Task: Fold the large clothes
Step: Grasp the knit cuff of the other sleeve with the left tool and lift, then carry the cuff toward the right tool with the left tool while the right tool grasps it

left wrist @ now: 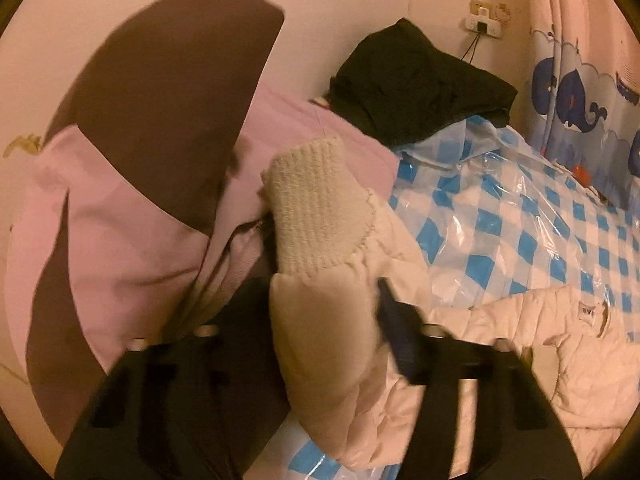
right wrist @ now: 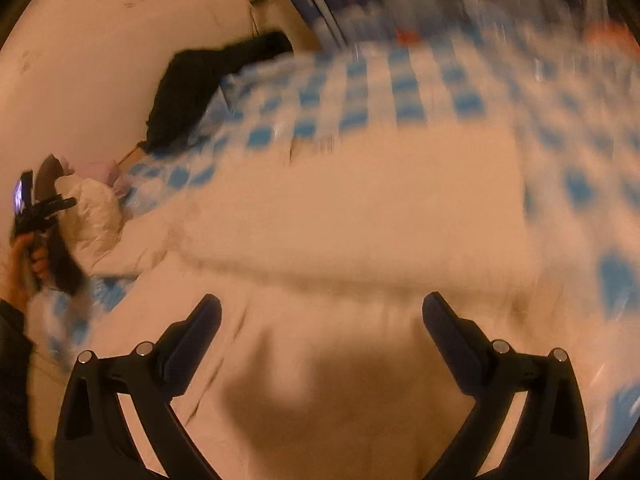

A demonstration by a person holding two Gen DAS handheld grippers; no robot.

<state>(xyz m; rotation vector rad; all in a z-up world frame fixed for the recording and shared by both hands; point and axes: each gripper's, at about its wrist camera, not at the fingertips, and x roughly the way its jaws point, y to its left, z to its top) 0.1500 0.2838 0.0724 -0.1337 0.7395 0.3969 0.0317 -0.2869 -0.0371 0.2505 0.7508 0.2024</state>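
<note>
We are clamping the left gripper on the sleeve of the cream padded jacket, its ribbed cuff projecting toward 12 o'clock. The jacket body is lying on the blue-checked bed cover, at 3 o'clock from the sleeve. We are holding the right gripper with jaws apart above the jacket, gripping nothing.

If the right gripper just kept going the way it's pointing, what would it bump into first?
Probably the cream jacket spread on the checked cover. The right gripper is open, nothing between its fingers, and tilts down at the fabric. Blur makes depth uncertain.
</note>
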